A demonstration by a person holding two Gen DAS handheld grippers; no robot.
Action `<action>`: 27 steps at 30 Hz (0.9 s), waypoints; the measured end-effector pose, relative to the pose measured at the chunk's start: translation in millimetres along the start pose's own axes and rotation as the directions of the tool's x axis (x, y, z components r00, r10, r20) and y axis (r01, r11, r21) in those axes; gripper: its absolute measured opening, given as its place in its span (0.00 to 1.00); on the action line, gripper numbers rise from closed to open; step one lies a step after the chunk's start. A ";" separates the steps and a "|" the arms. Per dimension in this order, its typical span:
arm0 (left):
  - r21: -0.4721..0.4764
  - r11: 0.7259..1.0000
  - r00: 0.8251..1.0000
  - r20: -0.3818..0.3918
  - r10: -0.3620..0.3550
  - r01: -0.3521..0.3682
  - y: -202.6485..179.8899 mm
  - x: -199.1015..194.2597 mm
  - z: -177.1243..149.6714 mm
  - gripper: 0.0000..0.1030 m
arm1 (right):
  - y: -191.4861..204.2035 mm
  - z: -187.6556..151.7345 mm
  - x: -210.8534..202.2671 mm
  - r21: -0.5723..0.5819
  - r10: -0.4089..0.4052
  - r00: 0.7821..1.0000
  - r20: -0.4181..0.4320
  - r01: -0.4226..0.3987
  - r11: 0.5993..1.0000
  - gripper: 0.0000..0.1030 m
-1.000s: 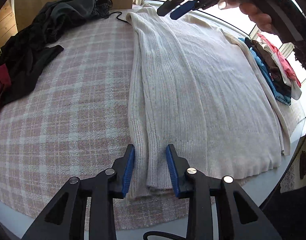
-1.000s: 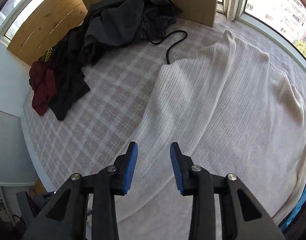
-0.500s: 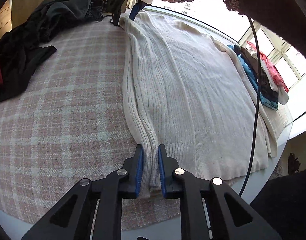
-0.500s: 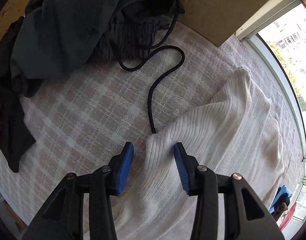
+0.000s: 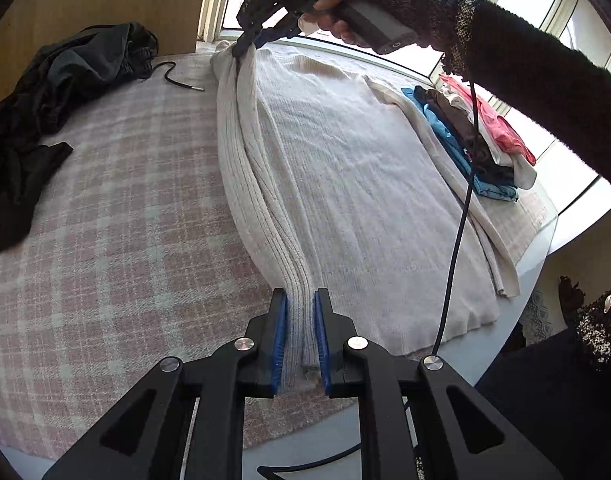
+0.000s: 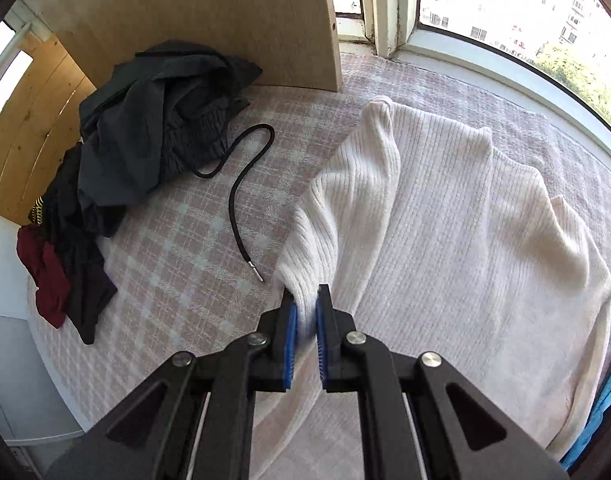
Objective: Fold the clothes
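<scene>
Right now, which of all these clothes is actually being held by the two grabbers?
The cream ribbed sweater, spread flat: the left gripper and right gripper clamp its edge. The dark heap and the colourful stack lie untouched.

Wooden panel (image 6: 209, 16), window (image 6: 505, 8), pink plaid cover (image 5: 105, 240), grey cabinet (image 6: 13, 380).

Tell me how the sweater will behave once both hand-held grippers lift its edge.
Likely floppy: the sweater already bunches into soft ridges between the left hand-held gripper and right hand-held gripper. Its middle will probably sag. The thick ribbed knit should drag on the plaid cover rather than slide.
</scene>
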State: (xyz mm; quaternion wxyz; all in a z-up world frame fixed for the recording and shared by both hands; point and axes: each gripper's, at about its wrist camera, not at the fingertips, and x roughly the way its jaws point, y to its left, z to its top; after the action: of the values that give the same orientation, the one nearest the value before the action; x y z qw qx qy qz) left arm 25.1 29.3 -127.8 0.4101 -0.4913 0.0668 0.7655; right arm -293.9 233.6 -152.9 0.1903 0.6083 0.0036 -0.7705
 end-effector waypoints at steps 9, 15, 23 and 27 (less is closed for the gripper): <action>0.150 0.985 0.984 -0.164 -0.064 0.089 -40.9 38.8 -1.0 0.13 | -64.8 -35.4 5.1 0.133 -0.027 0.999 -0.022 0.030 0.991 0.08; 0.128 0.987 0.981 -0.179 -0.075 0.099 -40.4 24.2 -3.2 0.17 | -57.0 -41.0 -6.0 0.046 -0.148 0.988 -0.044 0.150 0.988 0.22; 0.033 0.999 0.995 -0.098 -0.027 0.030 -0.5 -20.2 7.8 0.22 | -6.4 -25.4 -48.2 -0.123 -0.215 0.962 0.167 0.237 0.964 0.30; 0.072 0.996 0.991 -0.122 -0.051 0.060 -14.4 -3.6 17.9 0.22 | -13.0 -13.1 -18.5 -0.083 -0.249 0.960 0.127 0.261 0.962 0.34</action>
State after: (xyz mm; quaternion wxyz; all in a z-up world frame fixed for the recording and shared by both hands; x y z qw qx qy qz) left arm 23.2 45.7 -111.5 0.4449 -0.5221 0.1065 0.7198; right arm -282.1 254.2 -141.9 0.1192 0.5471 0.1094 -0.8213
